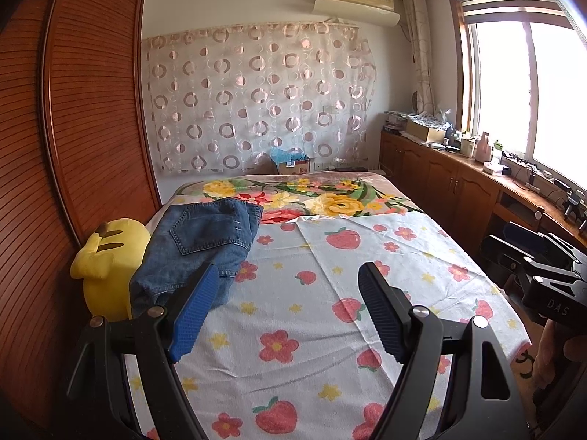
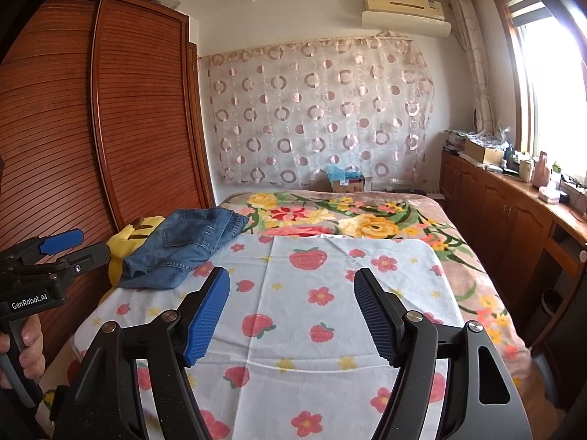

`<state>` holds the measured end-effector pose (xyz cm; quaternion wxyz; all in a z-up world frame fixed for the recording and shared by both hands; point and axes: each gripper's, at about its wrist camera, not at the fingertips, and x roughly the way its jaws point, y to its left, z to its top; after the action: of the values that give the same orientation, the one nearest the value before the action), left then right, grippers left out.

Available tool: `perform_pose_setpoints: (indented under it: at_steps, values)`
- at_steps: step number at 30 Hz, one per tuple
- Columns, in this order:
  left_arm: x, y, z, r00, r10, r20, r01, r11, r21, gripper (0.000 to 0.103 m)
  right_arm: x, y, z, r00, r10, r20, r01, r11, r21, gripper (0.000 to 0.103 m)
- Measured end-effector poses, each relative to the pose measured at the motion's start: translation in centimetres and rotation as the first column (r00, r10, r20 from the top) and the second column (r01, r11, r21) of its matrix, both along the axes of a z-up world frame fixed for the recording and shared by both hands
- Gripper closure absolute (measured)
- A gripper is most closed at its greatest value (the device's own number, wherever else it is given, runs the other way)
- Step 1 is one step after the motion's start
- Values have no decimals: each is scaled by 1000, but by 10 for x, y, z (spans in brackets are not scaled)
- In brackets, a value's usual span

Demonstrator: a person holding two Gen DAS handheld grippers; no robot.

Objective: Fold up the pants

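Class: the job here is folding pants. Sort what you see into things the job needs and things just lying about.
Needed:
jeans, bunched at the bed's left edge
strawberry sheet, the folding surface
left tool, open
right tool, open

Lying about:
yellow plush toy
floral blanket
cardboard box

A strawberry-print sheet (image 2: 330, 311) covers the near part of the bed, with a floral blanket (image 2: 348, 216) beyond it. A yellow plush toy (image 1: 106, 267) sits at the sheet's left edge, against the wooden wardrobe (image 1: 73, 110). A circle-patterned curtain (image 1: 256, 99) hangs behind the bed.
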<state>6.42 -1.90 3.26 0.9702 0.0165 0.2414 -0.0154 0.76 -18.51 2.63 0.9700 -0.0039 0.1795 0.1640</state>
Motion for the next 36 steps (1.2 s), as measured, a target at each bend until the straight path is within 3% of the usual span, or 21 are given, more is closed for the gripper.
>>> perform_pose_setpoints:
  at_steps: [36]
  values:
    - [-2,-1,-1,1000,-4,7,4,1000,-1,24,0,-20,1,1000,1,9,-1,1000,-2,29]
